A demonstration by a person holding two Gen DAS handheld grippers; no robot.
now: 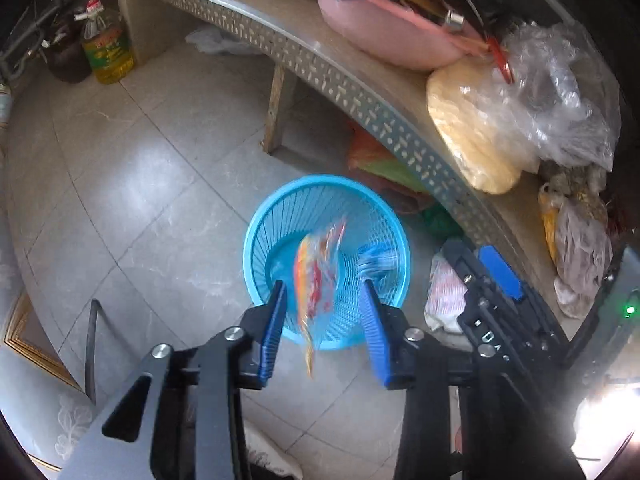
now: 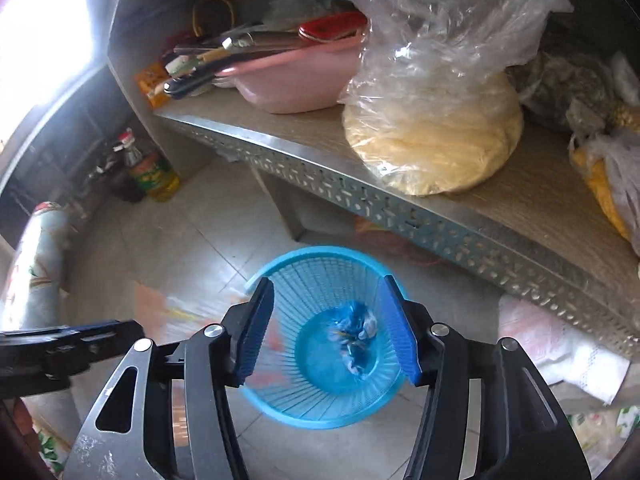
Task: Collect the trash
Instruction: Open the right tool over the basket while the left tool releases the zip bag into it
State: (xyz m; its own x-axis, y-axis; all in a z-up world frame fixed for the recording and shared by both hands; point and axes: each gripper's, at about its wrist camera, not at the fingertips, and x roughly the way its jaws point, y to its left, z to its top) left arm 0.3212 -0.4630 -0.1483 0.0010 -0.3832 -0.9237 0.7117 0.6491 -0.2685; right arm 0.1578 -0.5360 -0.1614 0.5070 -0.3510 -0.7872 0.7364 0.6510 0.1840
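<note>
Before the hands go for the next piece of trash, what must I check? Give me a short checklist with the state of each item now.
1. Left tool open, pads off the orange-red wrapper: ok.
2. Wrapper fully inside the blue basket: not ok; it appears blurred, in the air above the opening.
3. Right tool open, nothing between its fingers: ok.
4. Blue-white crumpled trash lying in the basket: ok, it lies near the bottom.
5. Basket standing upright on the floor: ok.
6. More trash remaining on the floor: cannot tell; white packaging lies under the shelf.
</note>
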